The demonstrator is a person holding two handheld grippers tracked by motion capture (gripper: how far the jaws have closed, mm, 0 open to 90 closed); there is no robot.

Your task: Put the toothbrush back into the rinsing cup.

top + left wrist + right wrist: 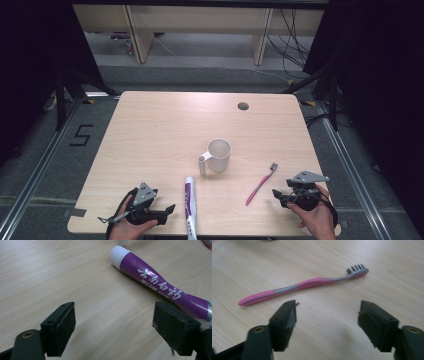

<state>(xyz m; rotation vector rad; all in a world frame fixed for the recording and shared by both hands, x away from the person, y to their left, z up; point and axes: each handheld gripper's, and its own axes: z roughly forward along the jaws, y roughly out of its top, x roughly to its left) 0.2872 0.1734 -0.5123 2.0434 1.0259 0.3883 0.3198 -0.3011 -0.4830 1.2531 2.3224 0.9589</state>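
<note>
Resting near the table's (150, 130) front edge, the left gripper (167, 210) has spread, empty jaws; the toothpaste tube (189, 202) lies just right of it, cap pointing away. The right gripper (278, 195), also spread, sits beside the toothbrush (261, 184), bristles pointing away.

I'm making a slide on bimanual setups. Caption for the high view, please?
Open left gripper beside toothpaste, open right gripper beside toothbrush, cup mid-table.
</note>
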